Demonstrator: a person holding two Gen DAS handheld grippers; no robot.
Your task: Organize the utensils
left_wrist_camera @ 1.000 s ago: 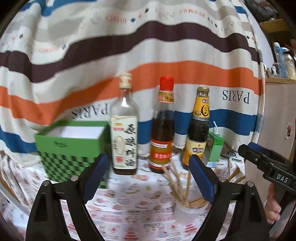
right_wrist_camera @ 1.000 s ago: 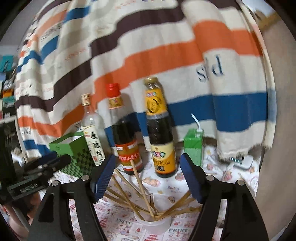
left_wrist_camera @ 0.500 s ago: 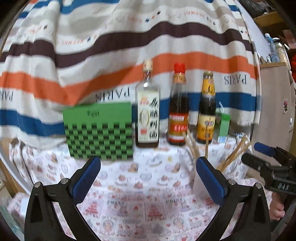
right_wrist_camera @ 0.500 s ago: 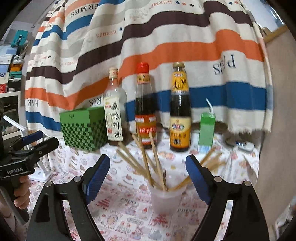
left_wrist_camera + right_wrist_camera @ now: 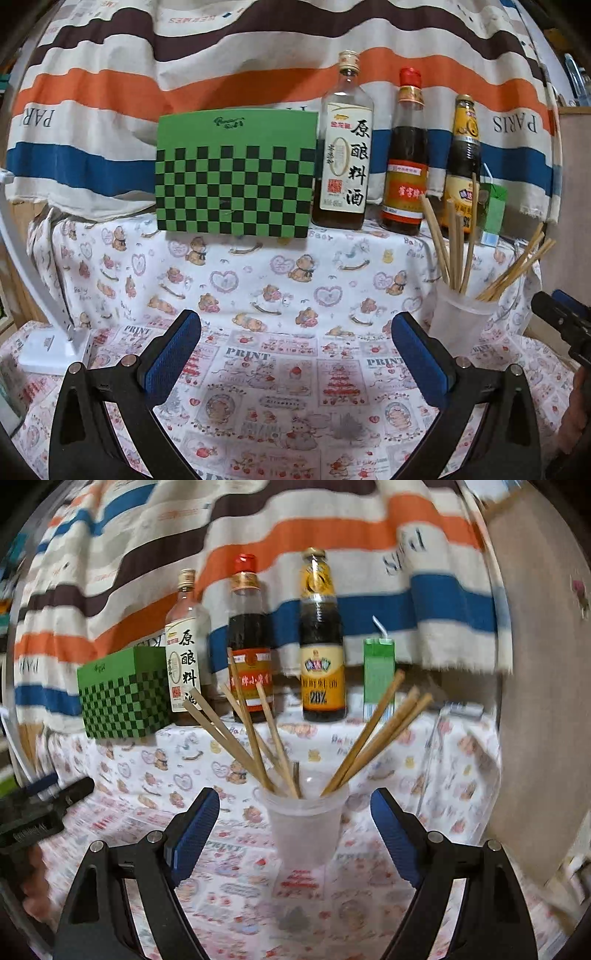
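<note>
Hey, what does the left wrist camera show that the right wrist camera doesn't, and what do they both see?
Only the left wrist view shows the white lamp base on the cloth's left edge. Only the right wrist view shows the fork inside the plastic cup and the green carton's straw. Both show the chopsticks in the cup, the green checkered box, three bottles and open, empty jaws.
</note>
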